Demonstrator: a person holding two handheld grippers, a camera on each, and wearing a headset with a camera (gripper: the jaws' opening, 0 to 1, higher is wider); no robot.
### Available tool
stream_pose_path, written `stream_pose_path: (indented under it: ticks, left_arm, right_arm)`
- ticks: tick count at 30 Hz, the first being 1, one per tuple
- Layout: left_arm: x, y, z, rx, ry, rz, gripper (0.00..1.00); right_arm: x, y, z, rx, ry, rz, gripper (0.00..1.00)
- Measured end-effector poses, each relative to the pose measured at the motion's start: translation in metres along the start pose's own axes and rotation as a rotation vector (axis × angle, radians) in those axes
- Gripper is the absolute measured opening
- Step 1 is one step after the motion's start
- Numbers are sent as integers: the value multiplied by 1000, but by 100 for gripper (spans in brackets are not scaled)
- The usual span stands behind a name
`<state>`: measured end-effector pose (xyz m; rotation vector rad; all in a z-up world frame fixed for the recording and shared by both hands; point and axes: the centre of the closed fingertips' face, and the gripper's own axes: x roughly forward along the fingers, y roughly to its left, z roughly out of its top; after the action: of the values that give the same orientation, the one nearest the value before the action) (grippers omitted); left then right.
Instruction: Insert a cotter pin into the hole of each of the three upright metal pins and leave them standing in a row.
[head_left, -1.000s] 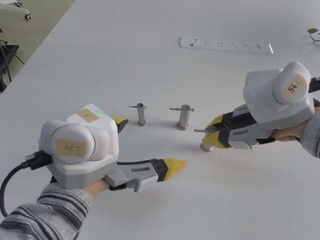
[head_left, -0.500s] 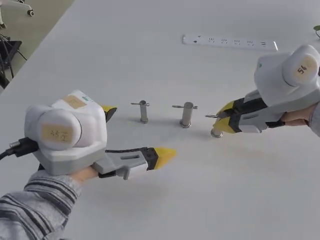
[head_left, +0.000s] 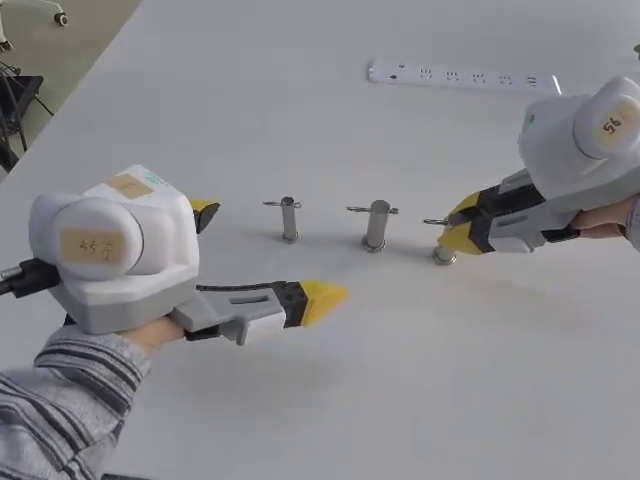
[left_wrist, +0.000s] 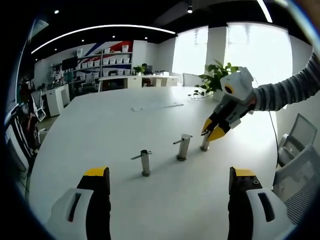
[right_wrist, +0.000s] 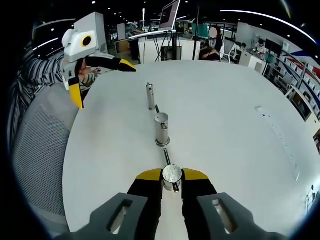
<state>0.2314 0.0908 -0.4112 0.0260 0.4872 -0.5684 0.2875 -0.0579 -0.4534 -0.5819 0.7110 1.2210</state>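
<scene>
Has shifted the third pin (head_left: 444, 255) up level with the middle pin (head_left: 376, 226) and left pin (head_left: 289, 220); grips its head, cotter pin (head_left: 433, 221) jutting beside the tips, in the narrowed jaws of the right gripper (head_left: 455, 226), probably to stand it in the row; holds the left gripper (head_left: 270, 250) wide, empty, well apart; leaves the power strip (head_left: 460, 78) far off, obstructing nothing.

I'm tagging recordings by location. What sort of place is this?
Probably an open-plan office or lab: a large white meeting table with a power strip on it, storage shelves along the far wall, a potted plant, and a mesh office chair beside the table.
</scene>
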Motion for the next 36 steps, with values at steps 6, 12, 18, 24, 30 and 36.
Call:
stream_pose_path:
  ticks: [6, 12, 18, 24, 30, 36]
  left_arm:
    - [0, 2, -2, 7, 11, 4, 99]
    - [0, 4, 0, 7, 6, 0, 99]
    - [0, 5, 0, 13, 16, -4, 99]
    - [1, 7, 1, 3, 24, -3, 99]
    - [1, 6, 0, 6, 33, -10, 99]
    - [0, 5, -3, 13, 54, -18, 99]
  right_arm:
    - [-2, -5, -2, -1, 1, 13, 9]
    - [-2, -4, -2, -11, -2, 35, 9]
    - [-2, -5, -1, -13, -4, 33, 9]
    - [-2, -5, -1, -12, -3, 23, 9]
    - [-4, -10, 1, -10, -16, -6, 17]
    - [-14, -8, 5, 5, -36, -32, 25]
